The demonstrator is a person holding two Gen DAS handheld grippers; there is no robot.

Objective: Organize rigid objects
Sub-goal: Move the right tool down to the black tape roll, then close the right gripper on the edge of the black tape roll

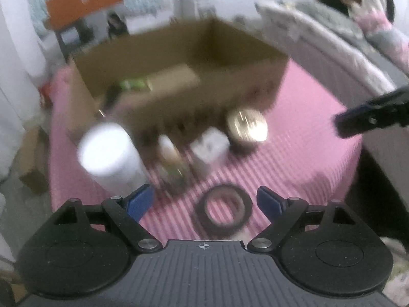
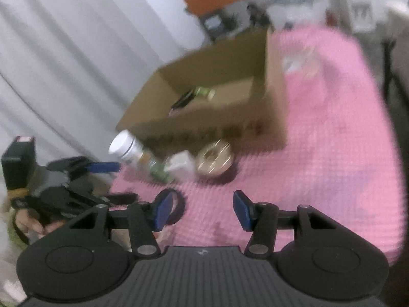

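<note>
An open cardboard box [image 1: 179, 58] [image 2: 219, 102] stands on a pink striped cloth and holds a green bottle [image 2: 203, 92] and a dark flat item. In front of it stand a white-lidded jar [image 1: 110, 151] [image 2: 125, 145], a small green-labelled bottle [image 1: 171, 158] [image 2: 156, 168], a white cube [image 1: 209, 145] [image 2: 181, 166] and a gold-lidded tin [image 1: 246, 125] [image 2: 214, 160]. A dark tape ring [image 1: 222, 209] [image 2: 176, 204] lies nearest. My left gripper [image 1: 207, 202] is open and empty just above the ring. My right gripper [image 2: 203, 209] is open and empty over the cloth, right of the ring.
The pink cloth [image 2: 332, 140] covers a table with its edge to the left. White curtains [image 2: 64, 51] hang at left. An orange box [image 1: 84, 0] sits on a stand behind. A bed [image 1: 332, 38] with a seated person is at right.
</note>
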